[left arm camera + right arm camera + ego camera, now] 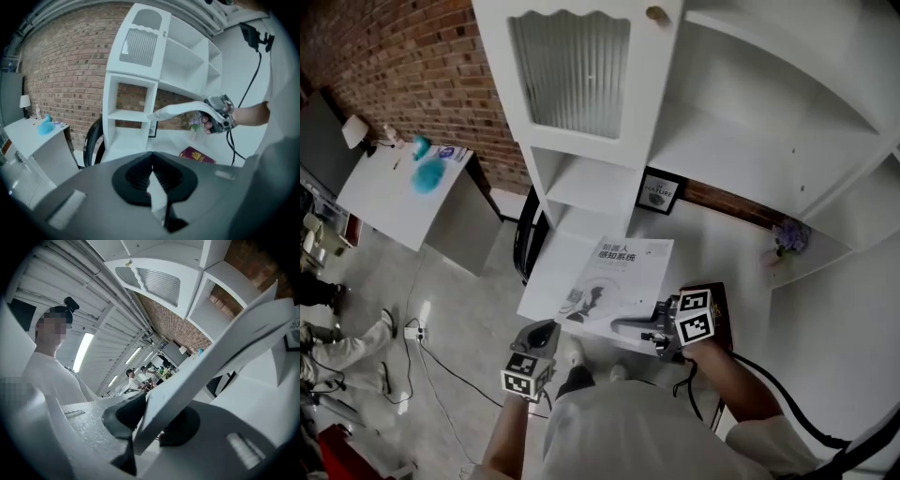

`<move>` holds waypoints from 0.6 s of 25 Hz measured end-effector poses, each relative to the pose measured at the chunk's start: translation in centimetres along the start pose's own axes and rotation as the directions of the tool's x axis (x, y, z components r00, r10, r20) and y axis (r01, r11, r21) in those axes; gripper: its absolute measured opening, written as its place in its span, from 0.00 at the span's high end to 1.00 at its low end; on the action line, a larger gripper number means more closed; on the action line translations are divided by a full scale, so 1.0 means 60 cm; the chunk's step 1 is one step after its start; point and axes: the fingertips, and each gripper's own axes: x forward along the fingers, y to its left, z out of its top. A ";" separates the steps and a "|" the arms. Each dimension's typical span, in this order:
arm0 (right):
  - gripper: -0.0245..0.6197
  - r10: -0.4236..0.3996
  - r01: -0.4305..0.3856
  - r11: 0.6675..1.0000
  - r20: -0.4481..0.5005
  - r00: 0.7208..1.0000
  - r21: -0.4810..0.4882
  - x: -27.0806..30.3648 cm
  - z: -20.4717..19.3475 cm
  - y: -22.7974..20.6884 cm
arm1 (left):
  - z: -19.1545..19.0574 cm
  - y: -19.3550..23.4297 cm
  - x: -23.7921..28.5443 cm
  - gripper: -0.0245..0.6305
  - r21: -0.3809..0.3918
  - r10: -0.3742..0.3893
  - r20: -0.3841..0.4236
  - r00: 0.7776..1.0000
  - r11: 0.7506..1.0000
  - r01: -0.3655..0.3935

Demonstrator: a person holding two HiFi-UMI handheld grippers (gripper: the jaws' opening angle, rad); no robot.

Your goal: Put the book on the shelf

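Head view: one white book [609, 272] is in the air, cover up and roughly level. Its far edge points at the white shelf unit [581, 183], whose open lower bays lie just beyond. The right gripper [628, 328] clamps the near edge. The left gripper [546, 333] hangs beside the book, apart from it. A second, dark red book [724, 314] lies on the desk.

Left gripper view: jaws pressed together, nothing between them.

Right gripper view: jaws grasp the white book's edge, and its long axis rises up-right.
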 end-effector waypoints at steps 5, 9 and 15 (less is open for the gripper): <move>0.82 0.001 -0.001 0.999 -0.010 1.000 -0.047 0.008 -0.006 -0.017 | 0.016 0.026 -0.010 0.95 0.049 0.012 0.055 0.998 0.999 -0.015; 0.82 -0.006 0.003 0.997 -0.050 0.999 -0.074 0.065 0.036 -0.059 | 0.062 0.104 -0.008 0.95 0.051 0.007 0.071 0.997 0.999 -0.011; 0.82 -0.016 0.009 0.996 -0.080 0.997 -0.085 0.155 0.110 -0.100 | 0.121 0.206 -0.004 0.95 0.067 -0.027 0.056 0.998 0.997 0.023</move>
